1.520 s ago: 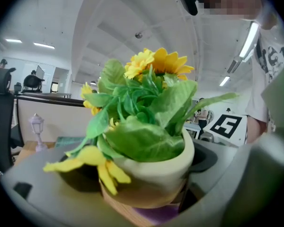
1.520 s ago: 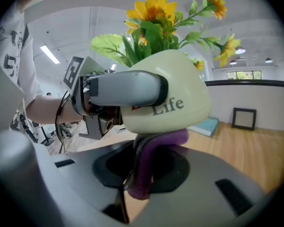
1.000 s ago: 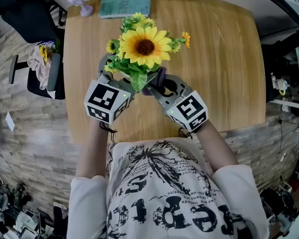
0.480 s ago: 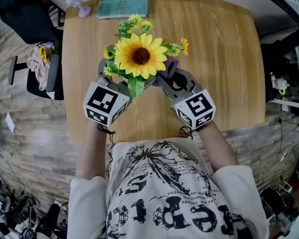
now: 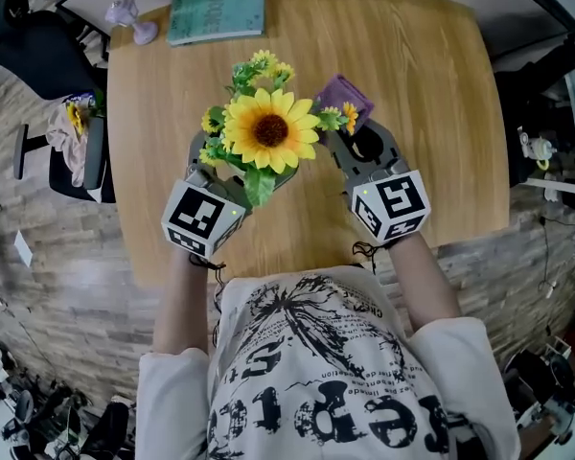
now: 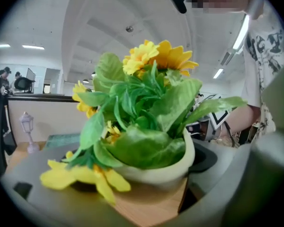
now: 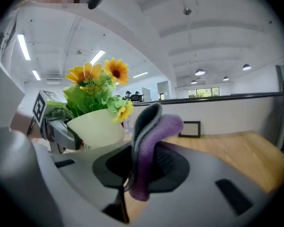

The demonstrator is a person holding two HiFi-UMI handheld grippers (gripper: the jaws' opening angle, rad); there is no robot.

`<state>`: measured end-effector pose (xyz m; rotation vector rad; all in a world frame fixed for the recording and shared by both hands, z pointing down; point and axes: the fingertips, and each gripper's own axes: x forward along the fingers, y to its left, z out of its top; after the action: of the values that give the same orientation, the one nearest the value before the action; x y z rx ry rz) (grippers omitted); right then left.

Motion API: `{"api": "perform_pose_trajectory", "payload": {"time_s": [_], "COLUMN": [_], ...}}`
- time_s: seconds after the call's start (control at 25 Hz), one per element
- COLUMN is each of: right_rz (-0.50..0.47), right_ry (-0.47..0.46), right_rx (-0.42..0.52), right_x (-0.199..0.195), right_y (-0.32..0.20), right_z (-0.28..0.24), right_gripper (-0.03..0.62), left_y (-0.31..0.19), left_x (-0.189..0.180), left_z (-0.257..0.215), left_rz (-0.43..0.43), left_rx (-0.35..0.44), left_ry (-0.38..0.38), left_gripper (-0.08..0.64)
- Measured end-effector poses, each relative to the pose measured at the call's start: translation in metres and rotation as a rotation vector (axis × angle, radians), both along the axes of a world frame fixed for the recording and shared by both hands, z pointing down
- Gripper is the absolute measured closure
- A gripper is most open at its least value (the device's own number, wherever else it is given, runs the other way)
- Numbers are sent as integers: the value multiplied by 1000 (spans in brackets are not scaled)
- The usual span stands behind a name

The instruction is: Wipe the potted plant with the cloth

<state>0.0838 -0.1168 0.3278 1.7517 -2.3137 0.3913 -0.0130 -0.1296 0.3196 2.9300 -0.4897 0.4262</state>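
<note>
Your left gripper (image 5: 238,169) is clamping a potted plant (image 5: 270,130), a big yellow sunflower with green leaves in a round cream pot, over the middle of the light wooden table (image 5: 431,84). The plant is standing upright, its flower facing up. Your right gripper (image 5: 350,127) is pinching a folded purple-and-grey cloth (image 5: 340,92) just beside the flowers. The cloth is rising lengthwise from the jaws, its top curling over. Both gripper views are showing the pot, which the head view is hiding under the blooms.

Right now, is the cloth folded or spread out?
Folded: the purple cloth bends double over itself, pinched between the right gripper's jaws.
</note>
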Motion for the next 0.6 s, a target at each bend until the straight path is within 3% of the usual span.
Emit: {"api": "perform_pose_trajectory", "payload": {"time_s": [0.4,0.6], "right_rz": [145,161], "right_ry": [177,173], "right_rx": [105,97], "right_x": [114,127], "right_y": [26,26], "right_z": [-2,8], "right_gripper": [517,517], "left_y": [47,52], "left_x": [68,78], "left_z": [71,101], "left_rz": [126,164], "left_rx": [-23,-42], "left_ry": [-25,-37], "left_gripper": [32,32]}}
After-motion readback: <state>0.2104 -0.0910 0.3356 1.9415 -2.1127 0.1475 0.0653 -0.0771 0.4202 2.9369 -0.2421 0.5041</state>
